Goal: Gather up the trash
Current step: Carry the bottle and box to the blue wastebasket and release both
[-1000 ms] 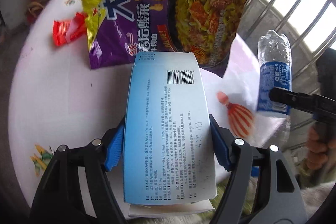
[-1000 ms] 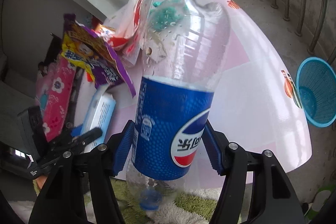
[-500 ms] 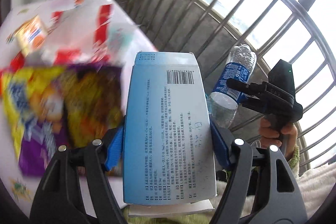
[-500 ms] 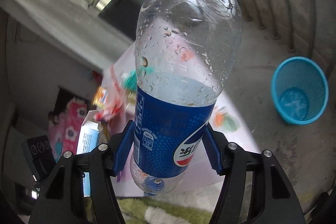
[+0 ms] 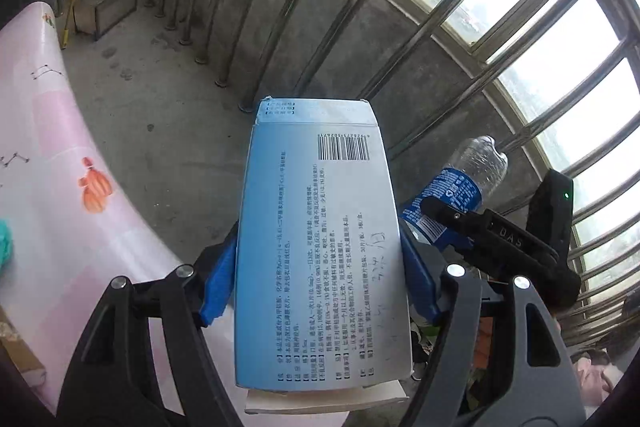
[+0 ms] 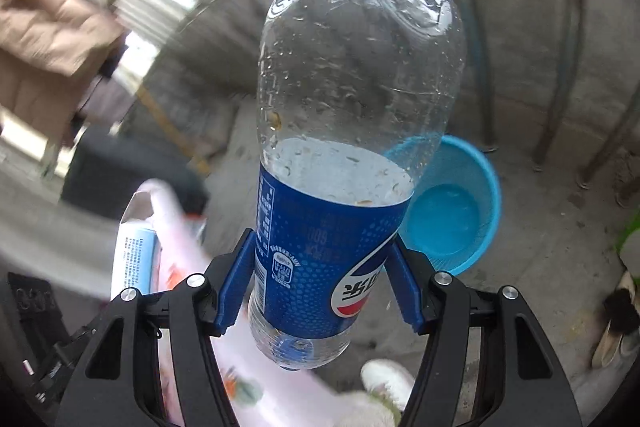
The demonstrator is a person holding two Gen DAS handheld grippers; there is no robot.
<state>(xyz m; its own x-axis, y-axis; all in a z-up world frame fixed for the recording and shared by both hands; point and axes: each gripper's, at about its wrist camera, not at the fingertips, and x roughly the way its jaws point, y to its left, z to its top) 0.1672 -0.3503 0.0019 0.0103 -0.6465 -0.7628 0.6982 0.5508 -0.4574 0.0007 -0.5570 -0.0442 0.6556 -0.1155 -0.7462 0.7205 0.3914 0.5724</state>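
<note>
We hold trash in both grippers, off the table and over the balcony floor. Our left gripper [image 5: 320,279] has its blue pads closed on the long sides of a light blue box [image 5: 320,247], whose long axis points straight out from the jaws, barcode end farthest. Our right gripper [image 6: 320,283] is clamped on the blue label of a plastic bottle [image 6: 340,155], cap end towards us, clear base pointing away. The blue bin [image 6: 456,211] stands on the concrete floor just behind and right of the bottle in the right view, so the right hand appears nearer to it; the left view does not show it. The pink table [image 5: 48,187] edge lies to the left, below both hands. Railing bars [image 5: 280,27] stand beyond. Nothing seems to block the way to the bin.
</note>
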